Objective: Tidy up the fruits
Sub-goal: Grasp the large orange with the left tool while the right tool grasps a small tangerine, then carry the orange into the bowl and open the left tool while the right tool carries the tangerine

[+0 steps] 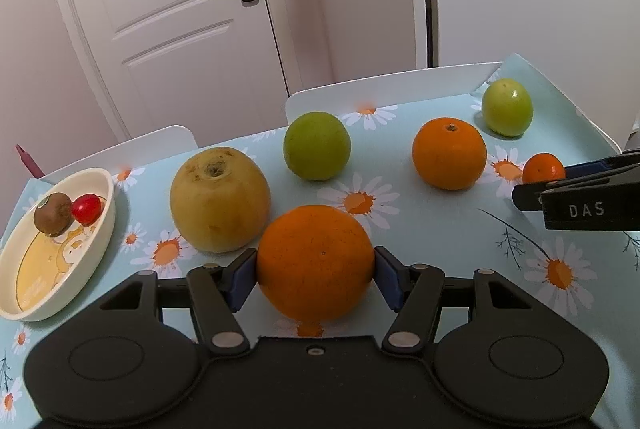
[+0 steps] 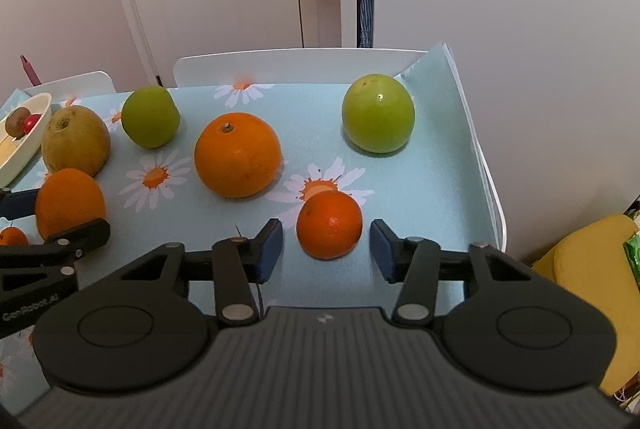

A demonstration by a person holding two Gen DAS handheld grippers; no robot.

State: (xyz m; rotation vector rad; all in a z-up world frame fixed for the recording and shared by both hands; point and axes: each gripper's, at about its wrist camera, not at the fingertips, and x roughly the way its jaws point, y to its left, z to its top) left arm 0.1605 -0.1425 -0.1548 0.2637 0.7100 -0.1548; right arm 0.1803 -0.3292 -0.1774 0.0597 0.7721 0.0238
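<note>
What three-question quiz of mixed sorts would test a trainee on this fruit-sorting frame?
1. True or false: the left gripper is shut on the large orange.
2. What lies in the dish? A) kiwi and cherry tomato B) two green apples C) a pear
3. The right gripper is open around the ____.

Key: 1 true; 2 A, kiwi beside cherry tomato; 3 small tangerine.

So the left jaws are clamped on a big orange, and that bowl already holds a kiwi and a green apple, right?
Not quite. Beside the kiwi in the bowl sits a red cherry tomato, not a green apple, as the left wrist view shows. The left gripper does clamp the big orange.
</note>
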